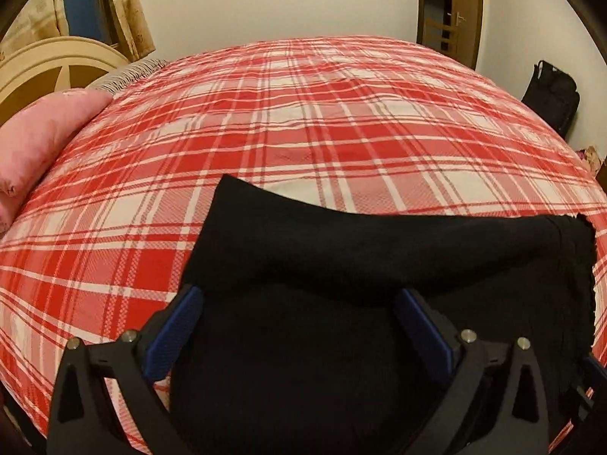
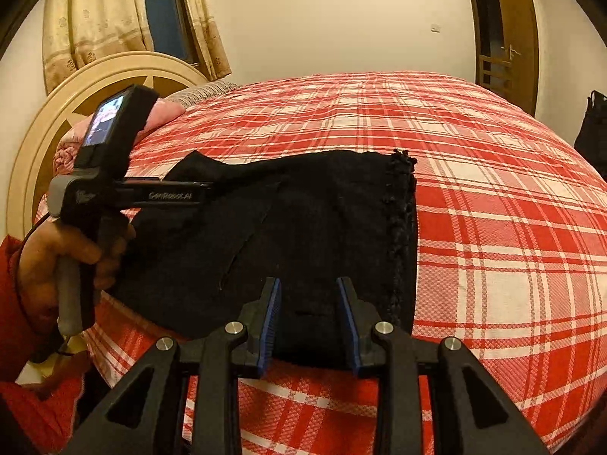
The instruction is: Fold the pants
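Note:
The black pants [image 2: 303, 227] lie folded into a compact rectangle on the red plaid bed, with a frayed edge [image 2: 400, 227] on the right. In the left wrist view the pants [image 1: 379, 250] fill the foreground. My left gripper [image 1: 299, 295] is open, its blue-padded fingers [image 1: 178, 326] spread wide over the left part of the pants. In the right wrist view the left gripper's body [image 2: 114, 174] reaches over the pants' left corner. My right gripper [image 2: 309, 284] is open, fingers apart just above the near edge of the pants.
The red and white plaid bedspread [image 2: 493, 227] covers the whole bed. Pink pillows [image 1: 34, 144] lie at the left by a cream headboard [image 2: 76, 94]. A dark bag [image 1: 550, 94] stands on the floor at the right, by a wooden door [image 2: 508, 38].

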A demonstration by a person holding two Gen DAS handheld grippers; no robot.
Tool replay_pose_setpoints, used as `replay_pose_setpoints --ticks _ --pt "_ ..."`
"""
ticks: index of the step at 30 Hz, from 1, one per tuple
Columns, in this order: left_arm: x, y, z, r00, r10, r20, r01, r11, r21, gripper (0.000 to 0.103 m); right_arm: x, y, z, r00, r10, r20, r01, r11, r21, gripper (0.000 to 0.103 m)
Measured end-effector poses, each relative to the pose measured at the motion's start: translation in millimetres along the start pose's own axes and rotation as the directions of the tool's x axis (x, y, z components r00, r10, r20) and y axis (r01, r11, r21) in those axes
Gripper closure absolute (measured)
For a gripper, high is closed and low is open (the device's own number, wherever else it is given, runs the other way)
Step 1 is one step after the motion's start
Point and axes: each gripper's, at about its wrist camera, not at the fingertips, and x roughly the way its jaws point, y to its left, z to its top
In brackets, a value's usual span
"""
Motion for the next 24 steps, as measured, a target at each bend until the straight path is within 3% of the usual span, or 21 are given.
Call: replay_pose_setpoints --ticks 3,7,12,17,24 --pt "-11.7 -2.4 -2.5 1.000 0.022 0.010 -0.022 0.999 0.029 0.000 -14.8 -6.8 8.7 0.999 0.025 0.046 -0.027 0.998 0.060 0.070" --pt "-29.7 -0.7 -7.6 1.000 0.001 0.025 -0.002 0.999 0.036 0.000 -33.0 -22.2 22.4 0.991 -0.005 0.135 -0.013 0.991 0.137 0.058" --pt "-47.0 -4.5 -14.9 0.999 -0.032 0.044 0.030 0.999 0.036 0.000 -20.1 -20.1 35.2 0.994 -0.049 0.094 0.037 0.991 0.127 0.058" --pt "-47.3 -14.8 -27.1 0.999 -0.050 0.012 0.049 0.997 0.058 0.000 4.2 -14.0 44.8 0.991 -0.126 0.049 0.121 0.987 0.104 0.058" --pt "-40.8 -24.5 -45.4 0.999 -0.036 -0.009 0.036 0.996 0.079 0.000 30.9 -12.7 31.0 0.990 -0.137 -0.029 0.139 0.984 0.108 0.056"
